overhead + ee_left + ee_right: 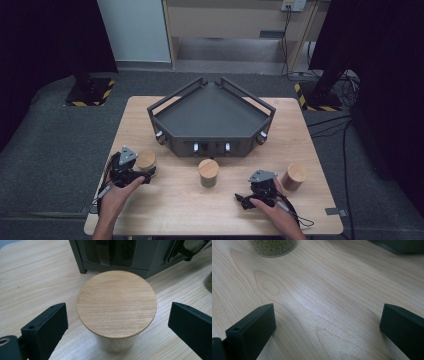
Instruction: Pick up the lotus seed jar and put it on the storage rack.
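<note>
Three wooden-lidded jars stand on the table in front of a dark grey corner-shaped tray (170, 131). The left jar (146, 160) has a pale body, and my left gripper (139, 170) is open around it. In the left gripper view its round lid (116, 303) sits between the two black jaws of the left gripper (117, 315), with a gap on each side. The middle jar (208, 172) holds green beans. My right gripper (248, 195) rests open over bare wood, right of that jar. The right gripper (328, 315) has nothing between its jaws; the bean jar (273, 246) lies ahead to its left.
A brownish jar (294, 176) stands at the table's right, beyond my right hand. The tray's front wall (140, 262) rises just behind the left jar. The wooden table (165, 210) has bare room along its front edge. Cables trail from both grippers.
</note>
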The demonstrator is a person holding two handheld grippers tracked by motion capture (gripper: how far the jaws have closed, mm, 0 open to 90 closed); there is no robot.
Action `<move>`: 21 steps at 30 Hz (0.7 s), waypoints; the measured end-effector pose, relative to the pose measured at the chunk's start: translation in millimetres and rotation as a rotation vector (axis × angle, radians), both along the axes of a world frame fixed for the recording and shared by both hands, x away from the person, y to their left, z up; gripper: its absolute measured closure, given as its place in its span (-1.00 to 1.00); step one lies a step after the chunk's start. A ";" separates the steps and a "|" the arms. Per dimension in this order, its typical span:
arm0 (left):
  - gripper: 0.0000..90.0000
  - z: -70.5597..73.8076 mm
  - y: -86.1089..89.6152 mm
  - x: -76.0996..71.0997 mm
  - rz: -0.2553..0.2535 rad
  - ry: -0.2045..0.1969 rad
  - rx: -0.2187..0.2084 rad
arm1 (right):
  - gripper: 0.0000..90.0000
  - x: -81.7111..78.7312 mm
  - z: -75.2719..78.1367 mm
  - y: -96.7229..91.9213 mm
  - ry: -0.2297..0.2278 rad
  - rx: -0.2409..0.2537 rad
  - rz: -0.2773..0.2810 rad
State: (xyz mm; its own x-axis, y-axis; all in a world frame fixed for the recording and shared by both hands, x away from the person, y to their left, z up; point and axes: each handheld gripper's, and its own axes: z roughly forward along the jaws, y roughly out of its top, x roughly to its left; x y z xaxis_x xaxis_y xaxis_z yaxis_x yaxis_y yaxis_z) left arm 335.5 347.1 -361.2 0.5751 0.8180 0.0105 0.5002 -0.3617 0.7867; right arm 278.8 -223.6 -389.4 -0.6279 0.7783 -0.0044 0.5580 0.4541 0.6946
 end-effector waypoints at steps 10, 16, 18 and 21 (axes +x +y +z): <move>-0.97 -7.4 -1.2 5.5 0.002 0.022 -0.010 | -0.98 0.0 0.0 -0.1 0.000 0.000 0.000; -0.96 -14.5 -2.3 9.8 0.002 0.045 -0.014 | -0.98 0.0 0.0 -0.2 0.000 0.001 0.000; -0.96 -17.0 -1.7 11.0 0.003 0.051 -0.016 | -0.98 0.0 0.0 -0.2 0.000 0.001 0.000; -0.96 -20.4 -0.9 12.5 0.007 0.060 -0.021 | -0.98 0.0 0.0 -0.2 0.000 0.001 0.000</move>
